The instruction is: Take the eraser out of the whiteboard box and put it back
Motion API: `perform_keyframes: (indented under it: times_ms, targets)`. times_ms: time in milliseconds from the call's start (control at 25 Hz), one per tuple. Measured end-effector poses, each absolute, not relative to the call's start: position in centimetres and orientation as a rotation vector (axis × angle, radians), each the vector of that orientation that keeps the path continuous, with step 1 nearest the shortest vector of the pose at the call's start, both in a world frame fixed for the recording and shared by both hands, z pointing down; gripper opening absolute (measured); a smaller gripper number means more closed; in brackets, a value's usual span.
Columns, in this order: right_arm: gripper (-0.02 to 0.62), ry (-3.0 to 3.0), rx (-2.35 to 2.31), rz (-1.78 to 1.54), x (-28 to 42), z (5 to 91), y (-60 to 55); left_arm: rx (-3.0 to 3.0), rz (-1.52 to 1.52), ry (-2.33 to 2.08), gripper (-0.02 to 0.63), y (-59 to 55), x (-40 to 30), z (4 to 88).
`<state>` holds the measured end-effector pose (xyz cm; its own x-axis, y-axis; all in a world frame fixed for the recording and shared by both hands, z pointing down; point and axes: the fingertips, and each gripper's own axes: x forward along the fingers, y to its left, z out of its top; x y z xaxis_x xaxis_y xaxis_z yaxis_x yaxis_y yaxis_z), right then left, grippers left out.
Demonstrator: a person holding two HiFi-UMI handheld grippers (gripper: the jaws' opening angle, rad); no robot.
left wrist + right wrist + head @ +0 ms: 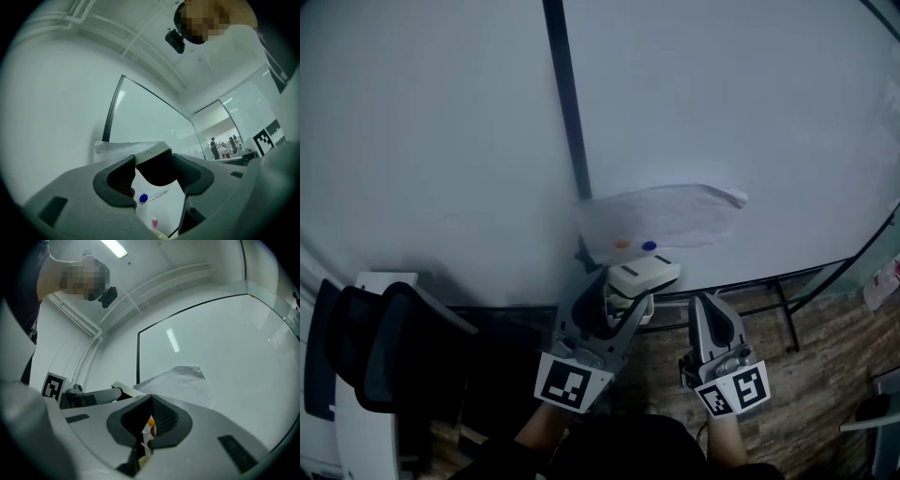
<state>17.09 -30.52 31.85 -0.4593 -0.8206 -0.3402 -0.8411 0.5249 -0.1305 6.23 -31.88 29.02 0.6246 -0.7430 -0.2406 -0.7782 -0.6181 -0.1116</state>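
the left gripper [628,298] is clenched on the eraser [645,277], which is out of the whiteboard box [661,217] and just below its lower edge, so the taking-out looks done and the return is in hand. the right gripper [710,314], below and right of the box, has its jaws pressed together on nothing. next, the eraser likely needs lifting to the box's opening and letting go inside.

Whiteboard box [661,220] projects ahead; office chair [394,347] crowds the left.
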Motion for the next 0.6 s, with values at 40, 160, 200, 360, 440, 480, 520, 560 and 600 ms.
perform_keyframes:
  times_ms: [40,160,200,360,440,480,520,560,600]
  targets:
    - [0.003,2.409,-1.371,0.076,17.1,31.9,-30.5,-2.647,0.272,1.255,0.249,-31.8,6.0,28.9]
    - [0.003,2.413,-1.367,0.066,17.1,32.0,-30.5,-2.608,0.305,1.251,0.249,-31.8,5.4,28.5]
    - [0.003,2.414,-1.365,0.062,17.1,32.1,-30.5,-2.597,0.305,1.25,0.249,-31.8,5.3,28.5]
    - [0.003,2.422,-1.356,0.05,16.9,32.4,-30.4,-2.603,0.319,1.263,0.249,-31.7,5.3,28.2]
    - [0.003,2.425,-1.354,0.044,16.8,32.5,-30.4,-2.621,0.284,1.279,0.249,-31.7,5.2,28.7]
    - [0.003,2.426,-1.354,0.04,16.7,32.6,-30.4,-2.624,0.271,1.284,0.249,-31.7,5.1,29.0]
    - [0.003,2.428,-1.354,0.037,16.7,32.6,-30.4,-2.626,0.264,1.289,0.249,-31.7,5.0,29.1]
    - [0.003,2.429,-1.353,0.033,16.6,32.7,-30.4,-2.63,0.26,1.295,0.249,-31.8,4.9,29.3]
    - [0.003,2.43,-1.354,0.029,16.6,32.8,-30.4,-2.636,0.258,1.301,0.249,-31.8,4.8,29.6]
